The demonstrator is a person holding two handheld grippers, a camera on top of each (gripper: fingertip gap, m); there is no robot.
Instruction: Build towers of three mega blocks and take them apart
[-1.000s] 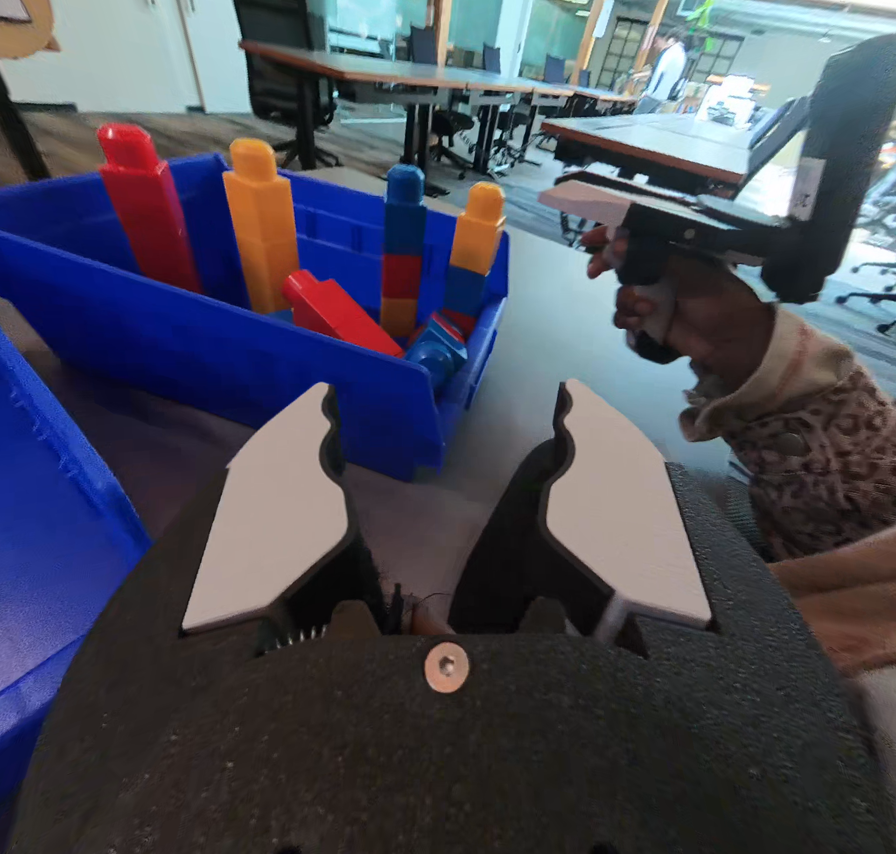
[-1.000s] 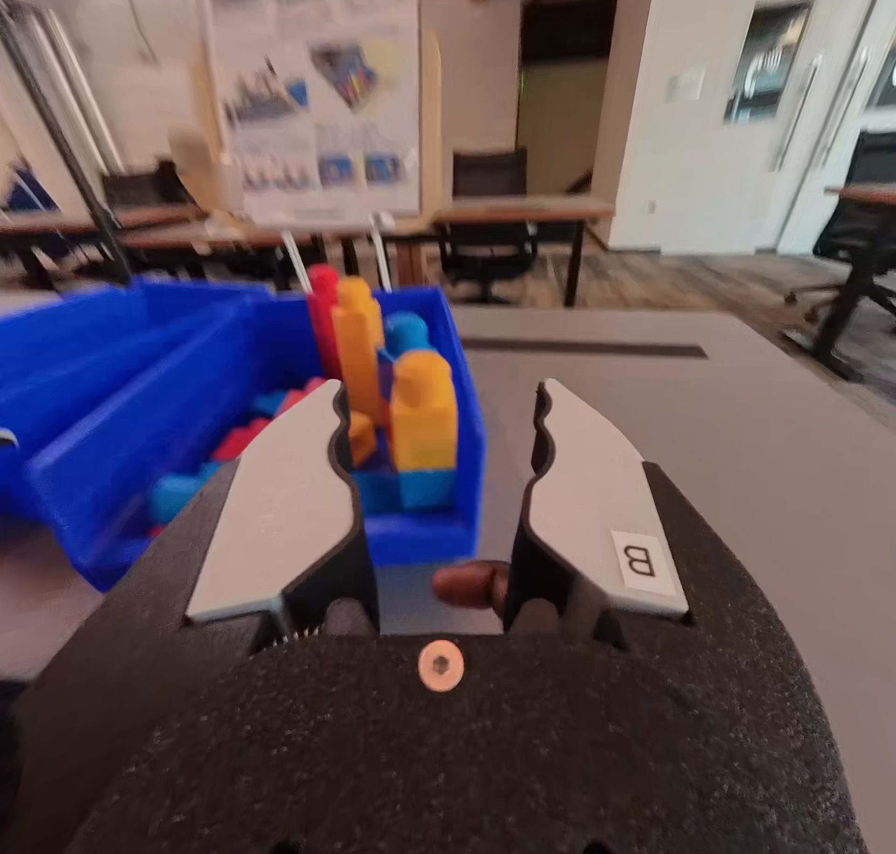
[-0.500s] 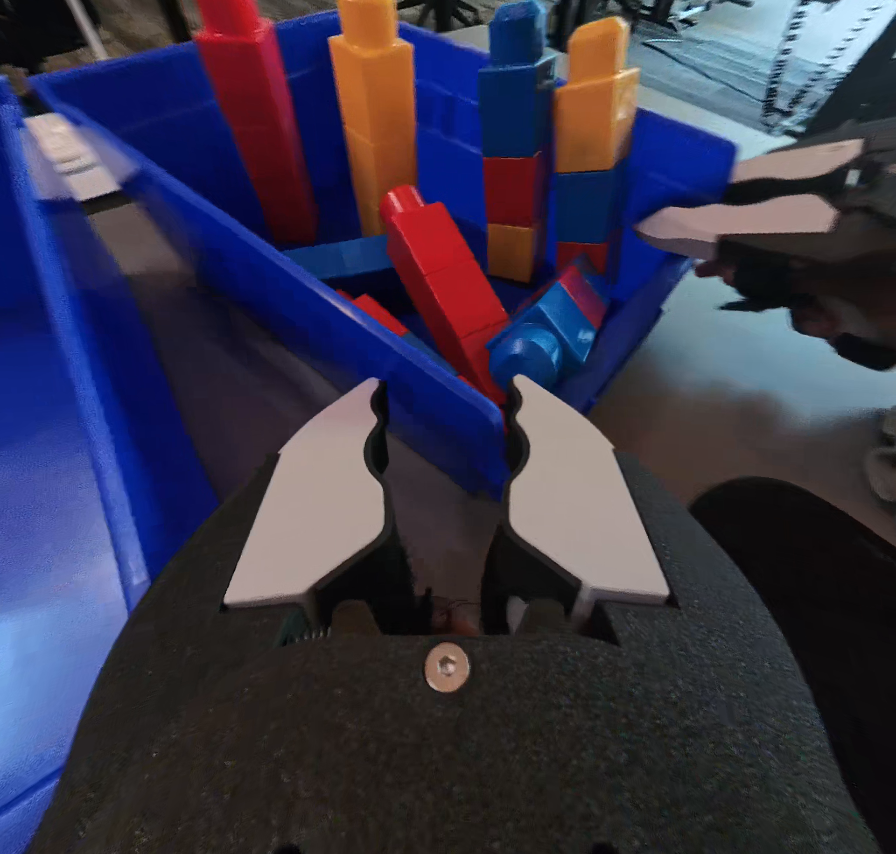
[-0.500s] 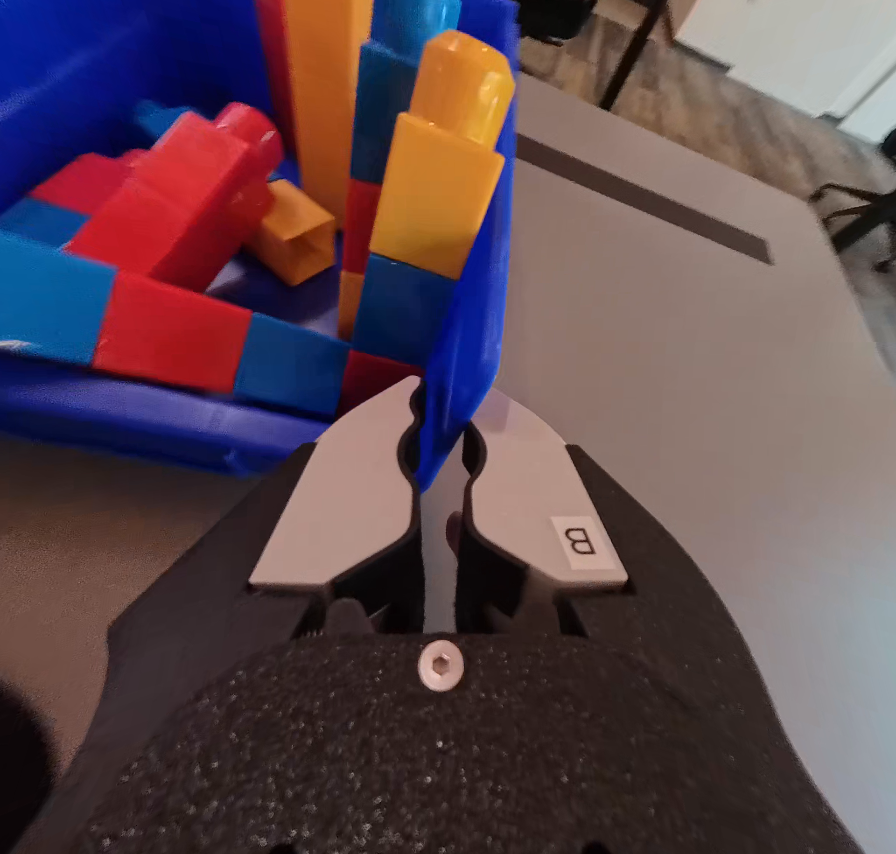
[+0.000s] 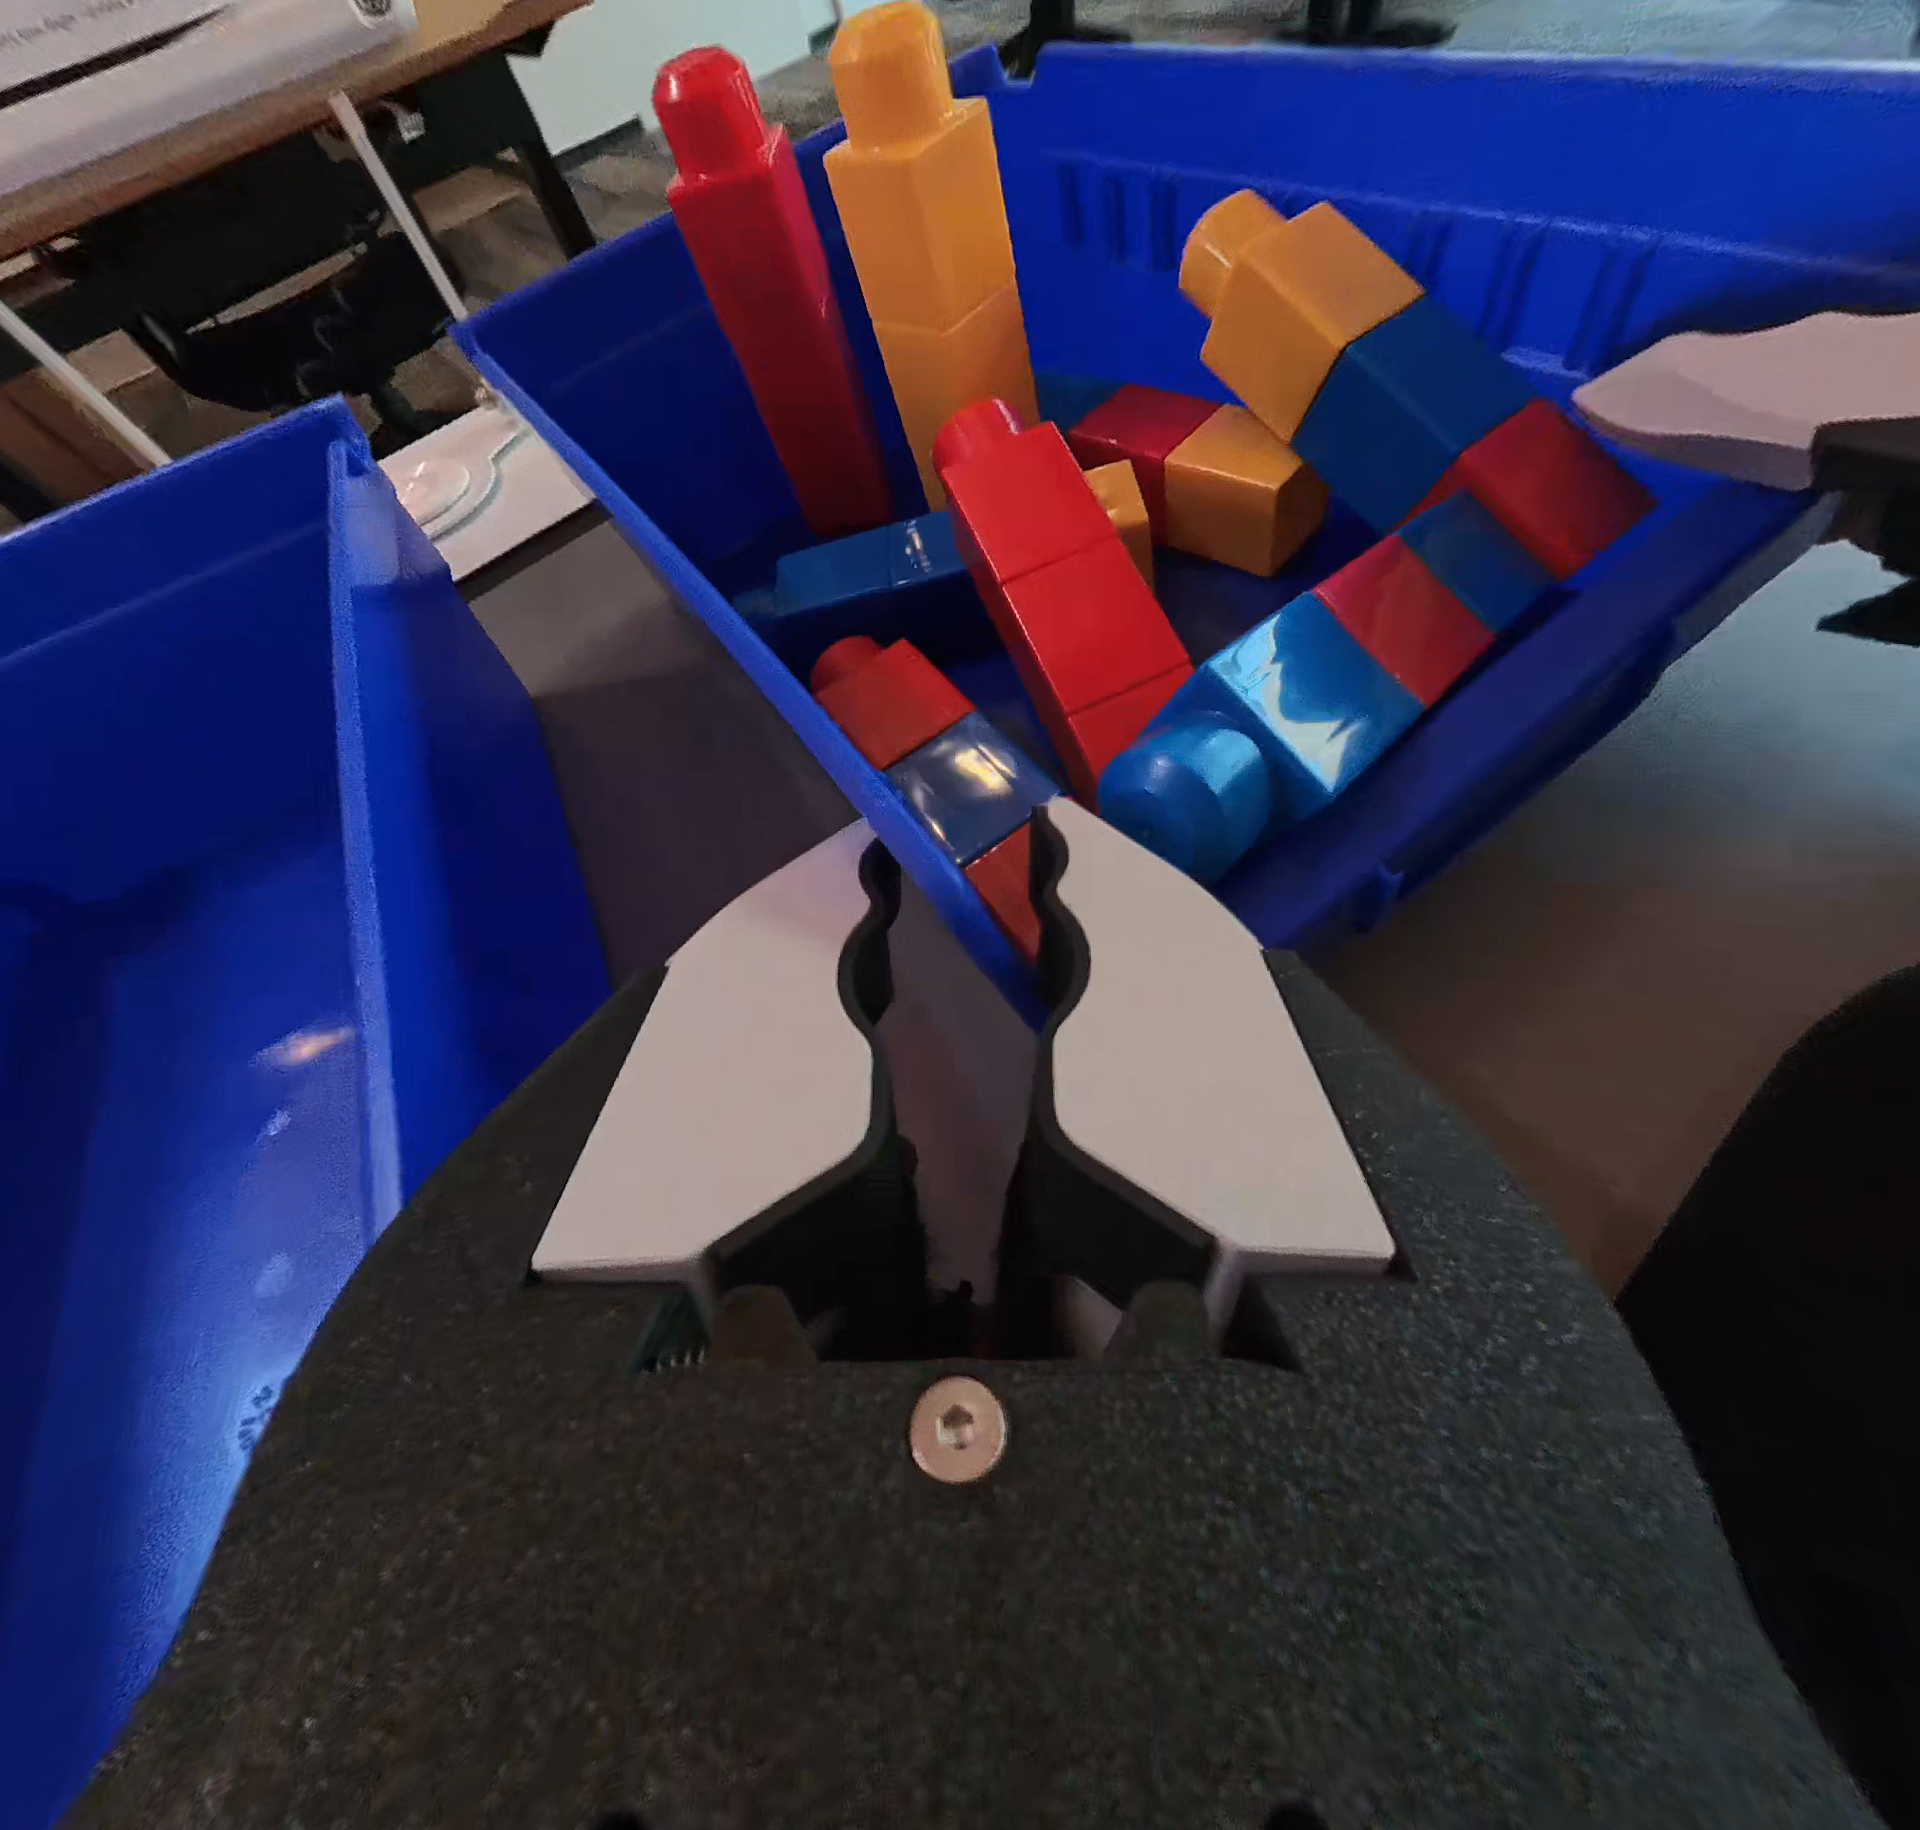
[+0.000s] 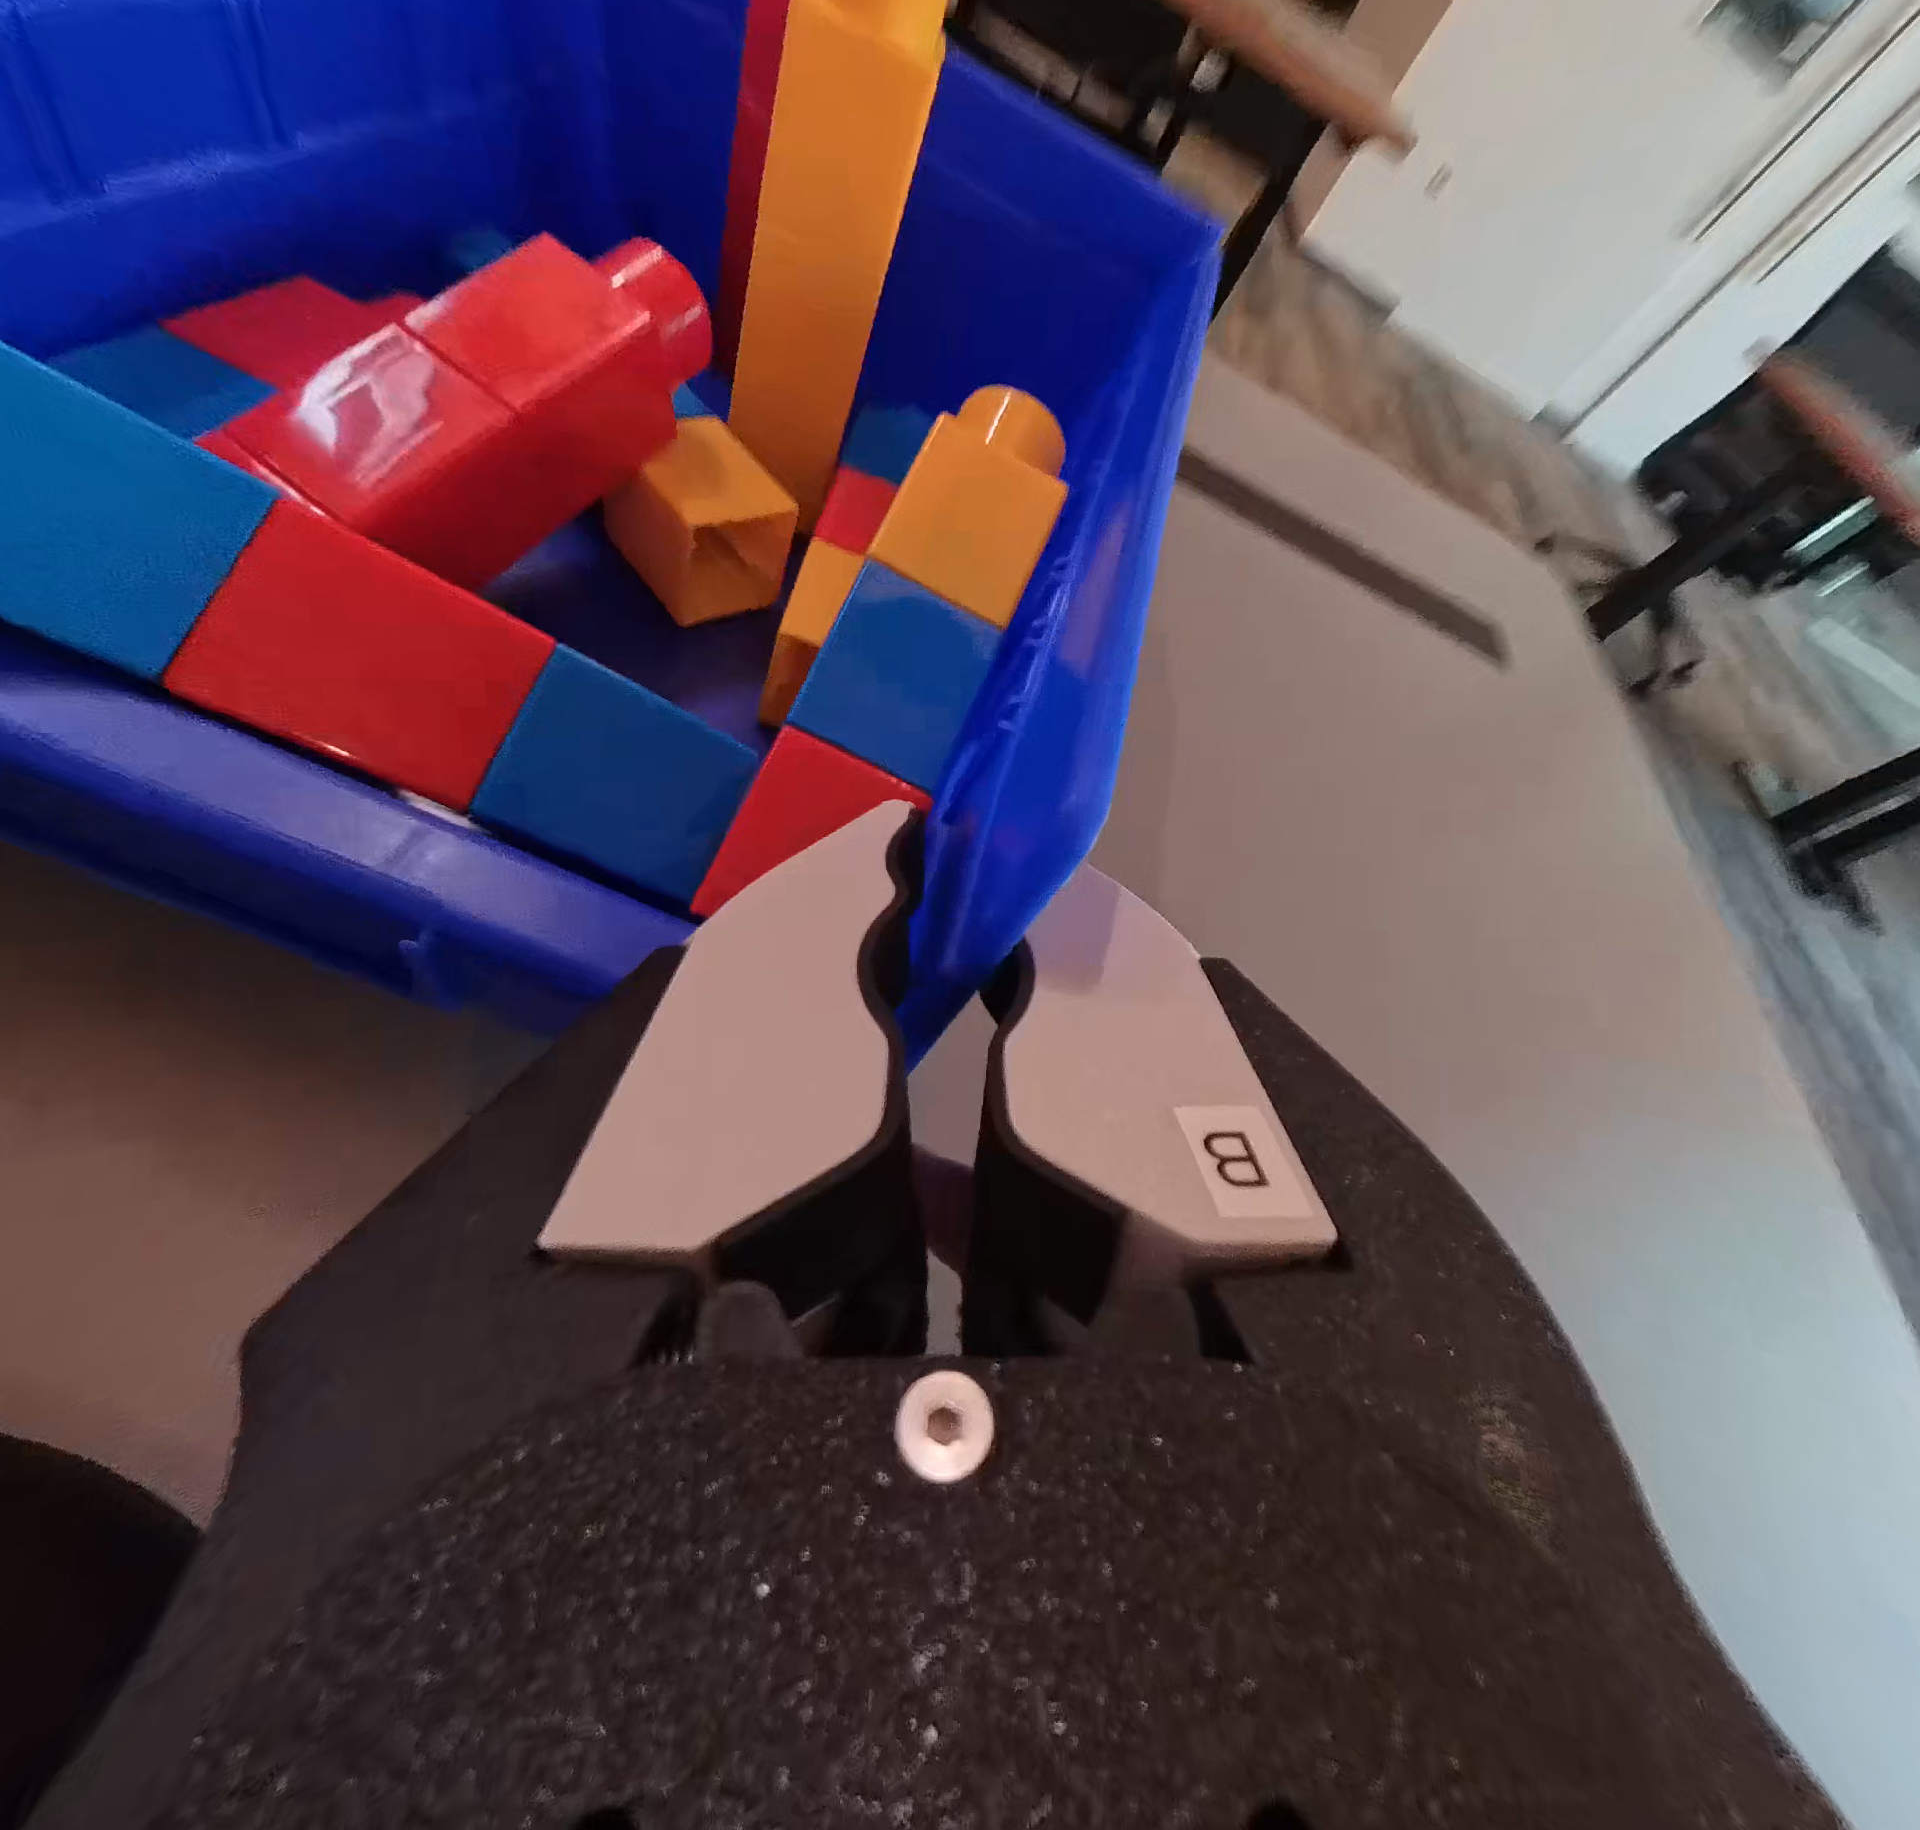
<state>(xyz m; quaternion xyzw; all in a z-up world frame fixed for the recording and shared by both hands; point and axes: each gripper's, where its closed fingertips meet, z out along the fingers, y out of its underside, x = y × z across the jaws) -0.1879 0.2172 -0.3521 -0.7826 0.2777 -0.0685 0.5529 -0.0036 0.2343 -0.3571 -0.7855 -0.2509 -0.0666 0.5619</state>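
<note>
Neighbouring bin (image 5: 208,949): at nine o'clock in the left wrist view, just beside the block bin with a strip of table (image 5: 644,741) between them; I can see no blocks inside.
Left gripper (image 5: 961,881): fingers drawn close and pinching the near-left wall of the blue bin (image 5: 665,492), one finger outside, the other inside against a red-and-blue block stack.
Blocks, left wrist view: all inside the bin, from twelve to two o'clock of the gripper. A red tower (image 5: 769,294) and an orange tower (image 5: 935,232) lean against the far-left corner, long axes near upright. A second red tower (image 5: 1060,575) leans, and a blue-red-blue tower (image 5: 1340,668) lies flat, its stud end toward the gripper.
Right gripper (image 6: 940,871): likewise nearly closed, clamping the bin's right-hand wall (image 6: 1039,700) at the near corner.
Blocks, right wrist view: at ten to twelve o'clock; an orange-blue-red tower (image 6: 925,617) rests against the clamped wall.
Key relation: the grippers grip opposite walls, so the bin moves as one thing; every tower sits forward of both tools.
Open room: bare table from one to three o'clock in the right view; leftward travel is blocked by the neighbouring bin.
Risk, as I judge it: tilting could topple the leaning towers.
</note>
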